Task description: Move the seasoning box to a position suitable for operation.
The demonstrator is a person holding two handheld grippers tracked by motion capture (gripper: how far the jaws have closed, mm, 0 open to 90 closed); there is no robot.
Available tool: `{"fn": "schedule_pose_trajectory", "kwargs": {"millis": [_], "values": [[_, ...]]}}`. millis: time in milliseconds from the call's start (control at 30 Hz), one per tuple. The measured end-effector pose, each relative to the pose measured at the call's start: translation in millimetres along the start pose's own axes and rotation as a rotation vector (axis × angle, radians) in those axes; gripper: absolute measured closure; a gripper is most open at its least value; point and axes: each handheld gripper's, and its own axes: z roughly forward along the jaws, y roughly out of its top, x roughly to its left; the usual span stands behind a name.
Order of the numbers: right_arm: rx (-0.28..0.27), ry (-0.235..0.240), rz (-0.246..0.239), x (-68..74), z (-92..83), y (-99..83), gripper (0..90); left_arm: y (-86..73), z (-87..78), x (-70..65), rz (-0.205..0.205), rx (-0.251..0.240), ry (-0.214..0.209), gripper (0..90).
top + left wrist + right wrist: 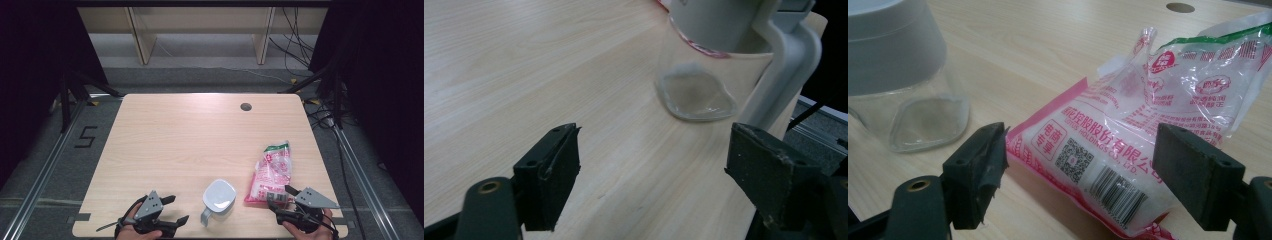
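Observation:
A clear jug with a grey lid and handle [218,197] stands near the table's front edge, between my hands. To its right lies a pink and white plastic bag [272,175] with a green top. My left gripper [176,209] rests at the front left, jaws wide open and empty, pointing toward the jug [719,55]. My right gripper [280,197] sits at the front right, open, its jaws just short of the bag's near end [1108,165]. The right gripper view has the jug [898,75] to the left of the bag.
The wooden table [190,135] has a round cable hole [245,106] at the back right. Black stands and cables flank the table on the floor. A shelf unit stands beyond the far edge.

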Motion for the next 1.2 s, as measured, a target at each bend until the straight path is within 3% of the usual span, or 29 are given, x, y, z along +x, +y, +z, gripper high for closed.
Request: {"fn": "schedule_pose_trajectory", "kwargs": {"millis": [233, 267, 333, 400, 433, 467, 533, 600, 667, 733, 800, 833, 867, 900, 1033, 1200], "values": [[0.002, -0.009, -0.023, -0.8, 1.6, -0.5, 23.0, 5.3, 9.9, -13.0, 0.013, -0.013, -0.063, 24.8], [0.002, 0.002, -0.006, 0.3, 0.8, -0.2, 23.0, 5.3, 9.9, -13.0, 0.013, -0.013, -0.063, 25.6], [0.002, 0.001, -0.020, -0.4, 2.2, -0.3, 23.0, 5.8, 15.1, -20.0, 0.049, -0.010, -0.089, 26.5], [0.006, 0.013, -0.017, 0.3, 1.8, -0.5, 23.0, 6.1, 16.1, -23.0, 0.044, -0.018, -0.085, 27.4], [0.006, 0.015, -0.021, 0.3, 1.8, -0.5, 23.1, 7.5, 18.1, -27.3, 0.050, -0.022, -0.115, 27.6], [0.006, 0.015, -0.021, 0.3, 1.8, -0.5, 23.1, 7.5, 18.1, -27.3, 0.050, -0.022, -0.115, 28.1], [0.004, 0.014, -0.025, 0.8, 2.3, 0.0, 23.2, 10.1, 22.9, -34.1, 0.052, -0.036, -0.130, 31.3], [0.010, 0.016, -0.032, 0.6, 1.9, -0.1, 23.2, 11.9, 26.4, -36.6, 0.077, -0.020, -0.152, 35.7], [0.003, 0.021, -0.024, 0.9, 2.5, -0.1, 23.3, 13.4, 29.7, -40.3, 0.094, -0.022, -0.146, 39.7], [0.018, 0.019, 0.001, 2.9, 1.3, -0.3, 23.3, 15.3, 32.6, -42.8, 0.110, -0.027, -0.176, 44.2], [0.017, 0.020, 0.010, 4.0, 1.9, -0.8, 23.3, 16.6, 34.9, -45.3, 0.129, -0.039, -0.158, 50.7], [0.011, 0.019, -0.010, 2.5, 2.3, -0.5, 23.3, 17.4, 35.3, -45.2, 0.147, -0.031, -0.138, 53.2], [0.014, 0.022, 0.008, 4.0, 2.4, -0.6, 23.3, 17.4, 35.3, -45.2, 0.147, -0.031, -0.138, 56.0], [0.019, 0.024, -0.014, 2.0, 2.5, -0.2, 23.3, 18.5, 37.7, -43.6, 0.162, -0.026, -0.152, 59.1], [0.012, 0.028, -0.030, 2.0, 3.8, -0.3, 23.5, 18.4, 43.1, -45.0, 0.124, -0.071, -0.207, 67.5], [0.010, 0.033, -0.029, 2.5, 4.0, -0.2, 23.5, 19.2, 44.0, -44.6, 0.131, -0.095, -0.143, 68.0]]}}
